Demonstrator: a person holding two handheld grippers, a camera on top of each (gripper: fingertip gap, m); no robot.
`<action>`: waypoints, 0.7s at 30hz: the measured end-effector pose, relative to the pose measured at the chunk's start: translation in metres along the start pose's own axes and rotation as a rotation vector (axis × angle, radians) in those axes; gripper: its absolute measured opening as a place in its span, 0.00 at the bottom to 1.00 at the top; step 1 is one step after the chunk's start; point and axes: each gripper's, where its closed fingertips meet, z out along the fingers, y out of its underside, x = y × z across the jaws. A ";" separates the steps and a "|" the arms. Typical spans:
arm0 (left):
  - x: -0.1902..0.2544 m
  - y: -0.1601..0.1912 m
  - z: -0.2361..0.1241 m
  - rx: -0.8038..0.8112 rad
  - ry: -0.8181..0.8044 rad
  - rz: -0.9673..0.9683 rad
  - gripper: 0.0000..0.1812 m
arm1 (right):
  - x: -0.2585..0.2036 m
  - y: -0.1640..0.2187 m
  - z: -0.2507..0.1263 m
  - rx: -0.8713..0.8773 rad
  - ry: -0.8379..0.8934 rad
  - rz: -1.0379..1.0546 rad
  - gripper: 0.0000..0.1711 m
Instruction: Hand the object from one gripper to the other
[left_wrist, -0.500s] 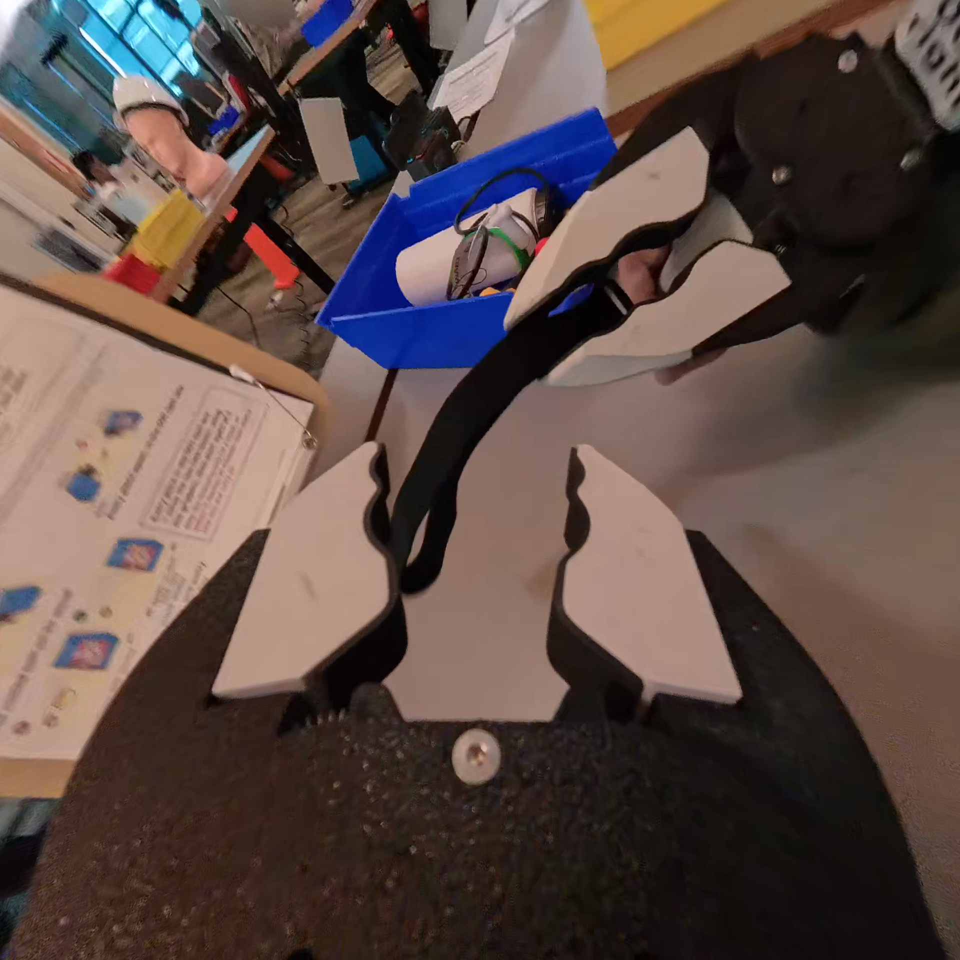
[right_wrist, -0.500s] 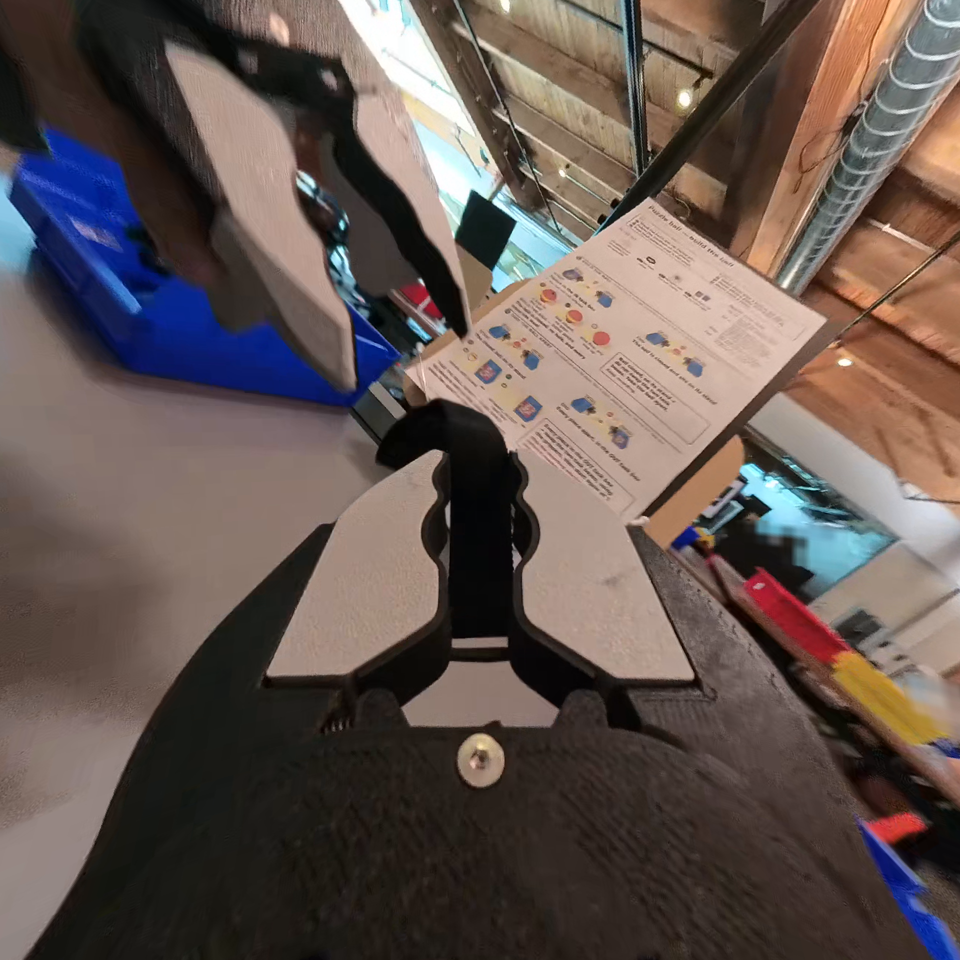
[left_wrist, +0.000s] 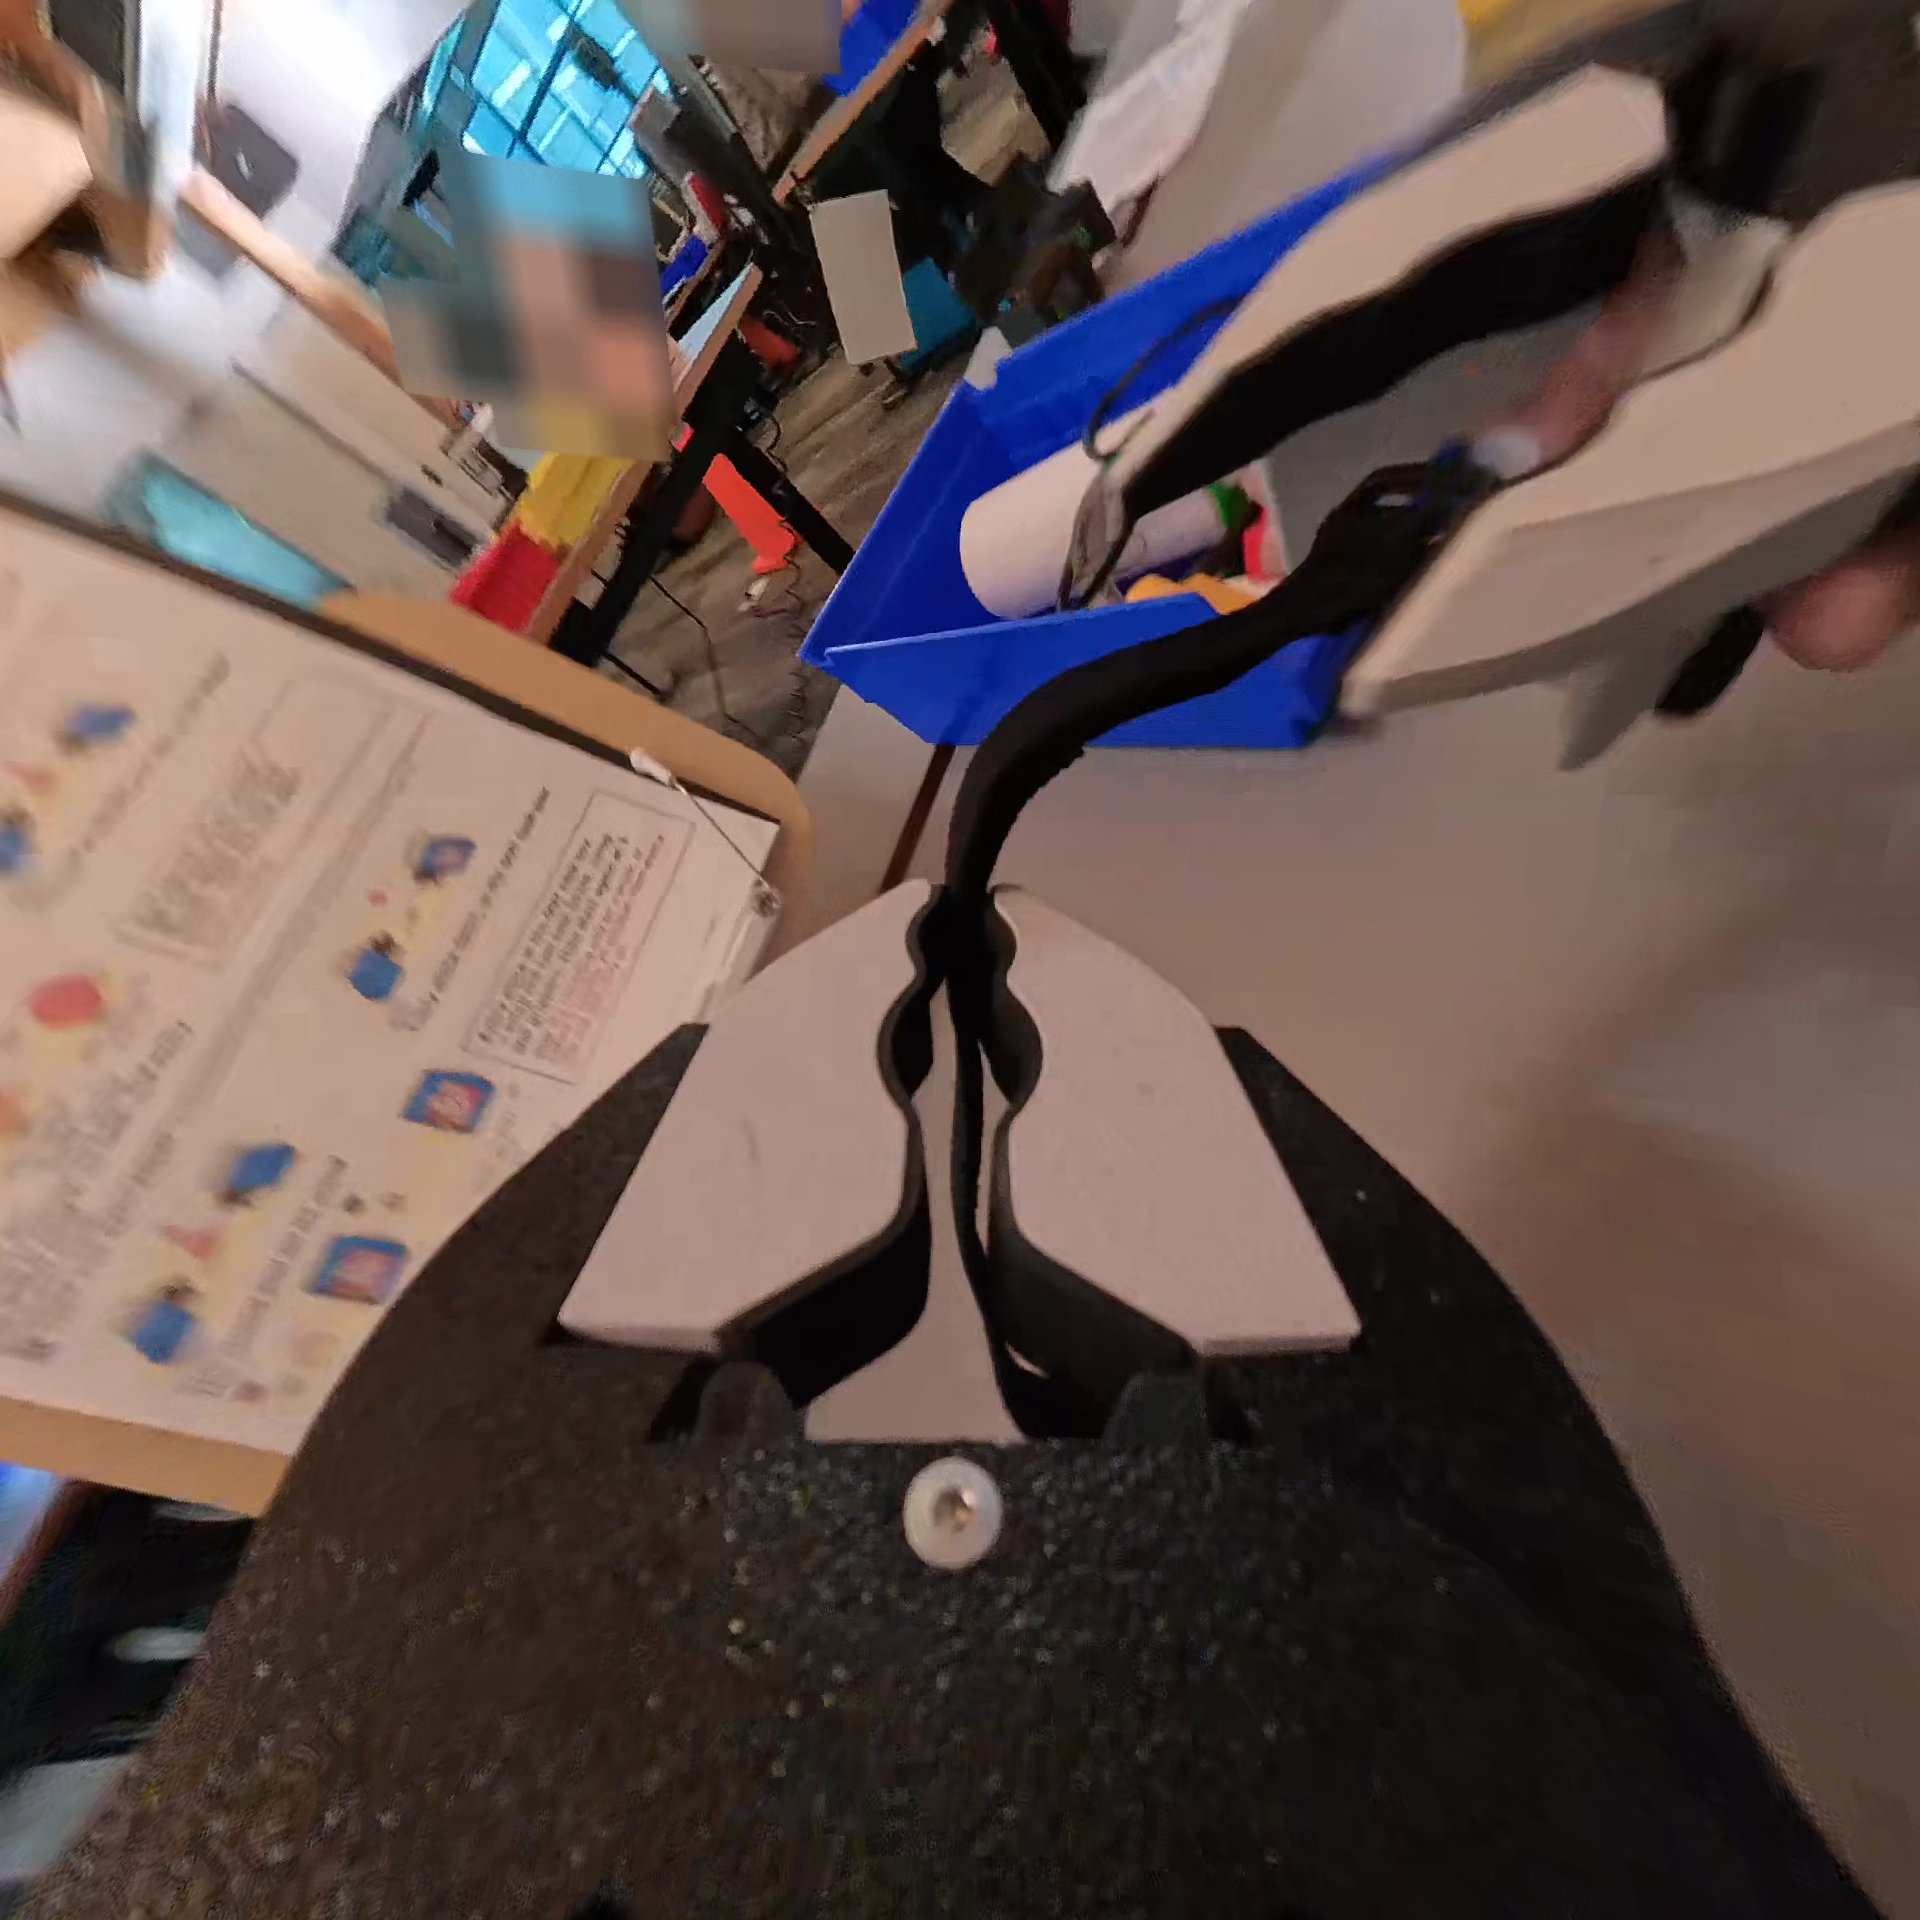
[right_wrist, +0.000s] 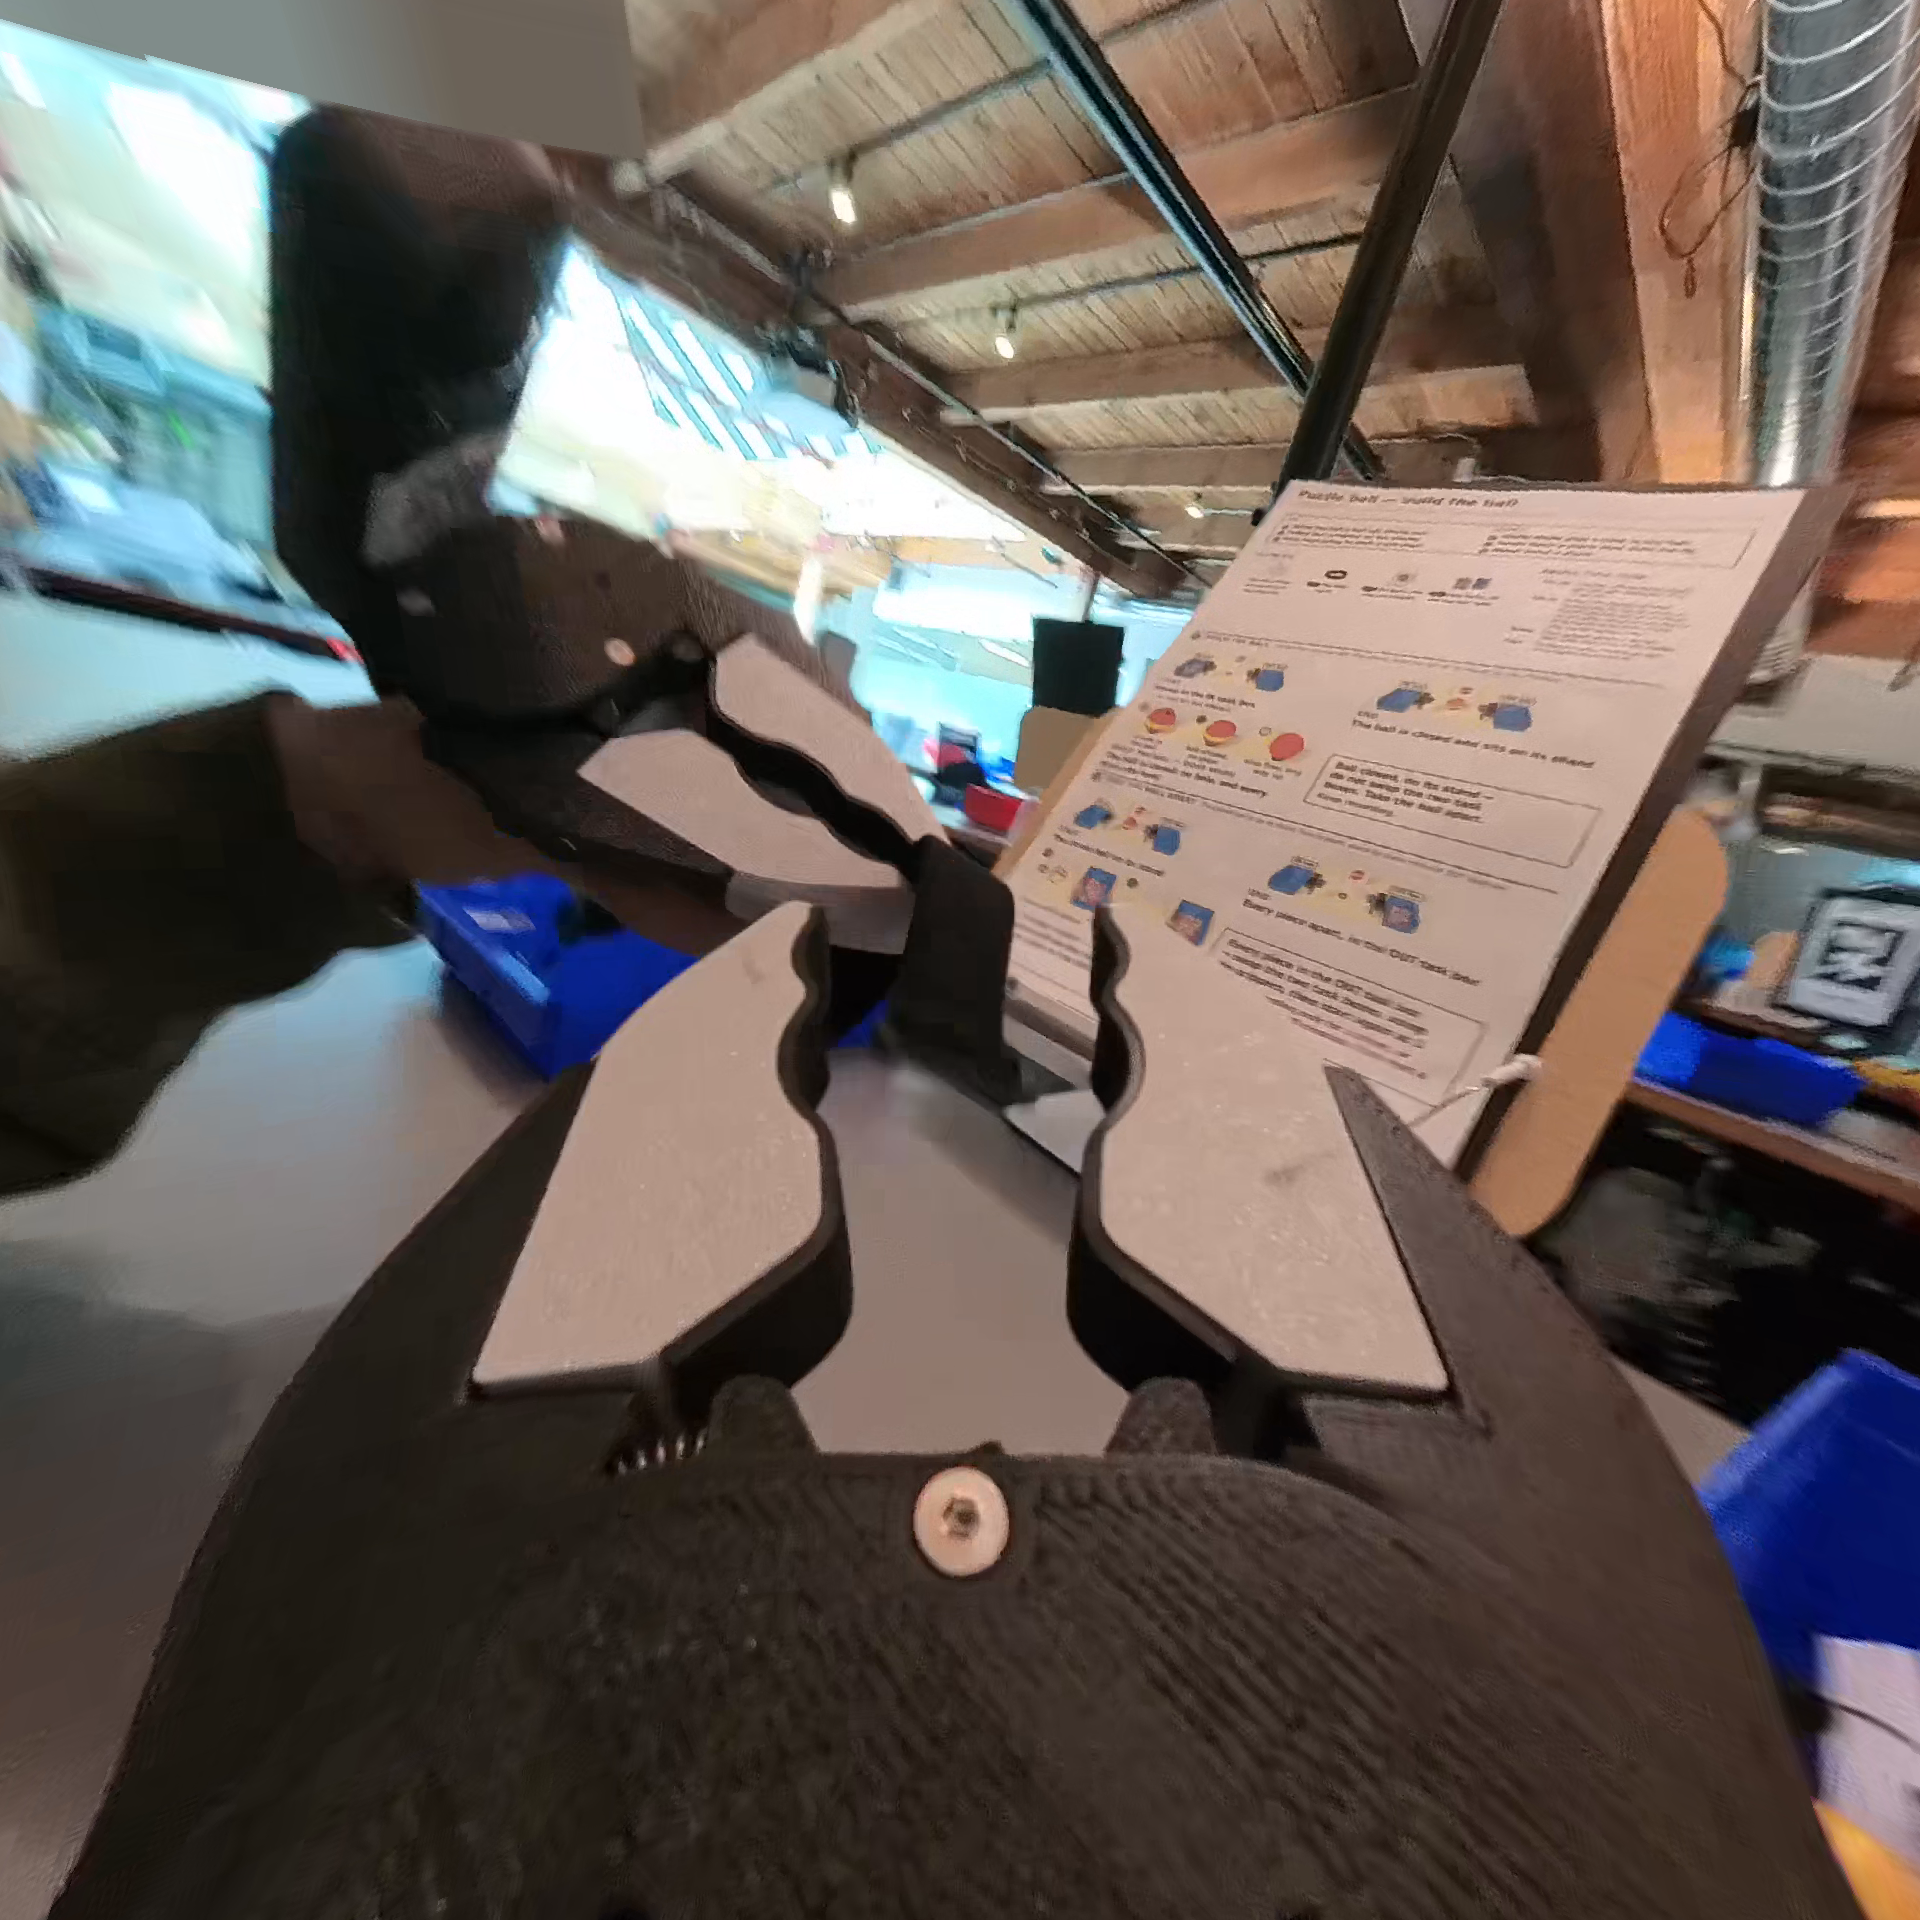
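Note:
The object is a black strap. My left gripper is shut on one end of it, and the strap runs down between the fingers and curves up to the right. My right gripper is at the upper right of the left wrist view with its fingers apart, and the strap's far end reaches into the gap. In the right wrist view my right gripper is open. The strap hangs just beyond its fingertips from the left gripper, which comes in from the left.
A blue bin with a white roll and small items stands on the grey table behind the grippers. A printed instruction board leans on a wooden stand. More blue bins lie at the right.
My left gripper has shut on the strap. My right gripper, shut on it before, has opened and let go. The grippers have come closer together.

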 end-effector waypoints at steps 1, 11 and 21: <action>-0.004 -0.001 -0.002 0.032 0.012 -0.105 0.03 | 0.003 -0.005 -0.002 0.042 -0.012 0.071 0.30; 0.017 -0.074 -0.036 0.612 0.543 -0.697 0.03 | -0.021 0.004 0.011 0.091 -0.220 0.601 0.28; 0.023 -0.065 -0.027 0.589 0.513 -0.637 0.03 | -0.031 0.000 0.009 0.112 -0.292 0.622 0.22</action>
